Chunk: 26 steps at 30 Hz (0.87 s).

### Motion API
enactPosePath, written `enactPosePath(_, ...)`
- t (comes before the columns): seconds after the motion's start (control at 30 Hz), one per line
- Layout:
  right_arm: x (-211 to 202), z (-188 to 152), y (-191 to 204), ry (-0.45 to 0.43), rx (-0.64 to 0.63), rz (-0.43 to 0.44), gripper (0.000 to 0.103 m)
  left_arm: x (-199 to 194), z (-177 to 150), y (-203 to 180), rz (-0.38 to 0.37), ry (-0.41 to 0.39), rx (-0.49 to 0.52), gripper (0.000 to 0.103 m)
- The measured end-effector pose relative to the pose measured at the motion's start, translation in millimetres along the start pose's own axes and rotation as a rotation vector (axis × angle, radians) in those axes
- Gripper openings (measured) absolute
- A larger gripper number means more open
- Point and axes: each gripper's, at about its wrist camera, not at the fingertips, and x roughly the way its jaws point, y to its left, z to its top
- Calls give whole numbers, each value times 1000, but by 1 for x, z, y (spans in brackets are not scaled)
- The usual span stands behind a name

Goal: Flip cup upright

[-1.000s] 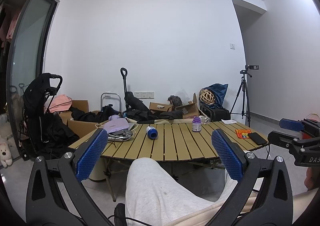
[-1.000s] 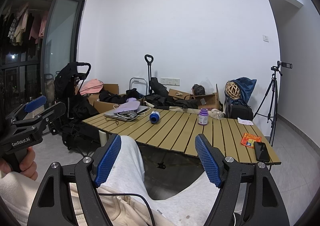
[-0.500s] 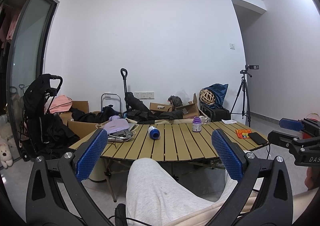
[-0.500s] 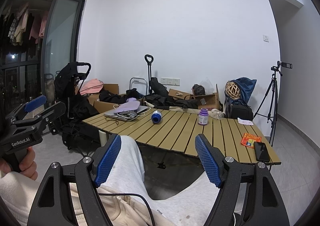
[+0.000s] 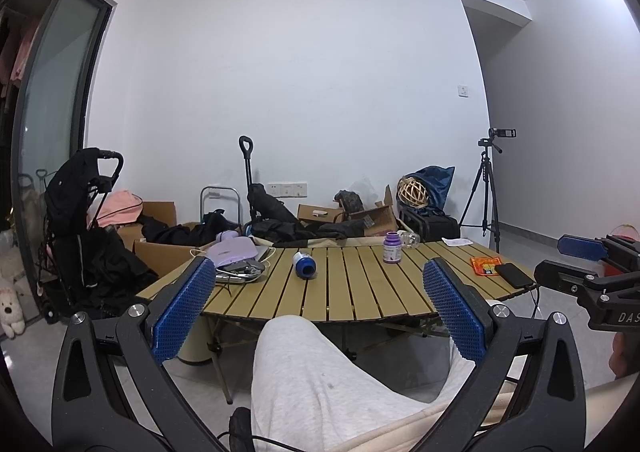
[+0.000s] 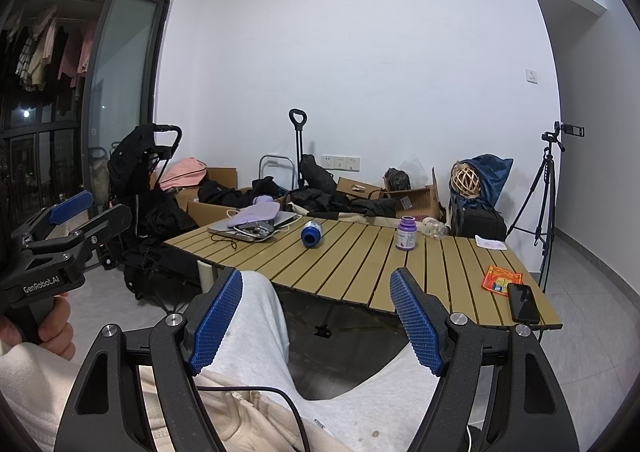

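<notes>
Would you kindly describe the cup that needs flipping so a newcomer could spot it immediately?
Start at the slatted wooden table. Near its middle, between the laptop pile on the left and the purple jar on the right, lies the blue cup. It is the only item lying on its side, its dark open mouth facing the camera.

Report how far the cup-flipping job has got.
Done: nothing visible. The blue cup lies on its side on the slatted table, open end toward the cameras. In hand: nothing; the left gripper and right gripper are both open and empty, held back over the person's lap, short of the table. Left: reach in, grasp the cup, turn it upright, set it down.
</notes>
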Motion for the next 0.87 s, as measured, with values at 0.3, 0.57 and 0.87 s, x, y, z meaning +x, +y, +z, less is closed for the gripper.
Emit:
enactPosePath(0.3,0,0,0,0,1,-1,81,0,0,1,-1,0,0,103)
enactPosePath(0.57,1,-1,-1,4,3,3,81,0,-1,1,-2,3,-1,103)
enactPosePath(0.87,1,-1,-1,5,3,4,81,0,-2,1,-2,3,-2,103)
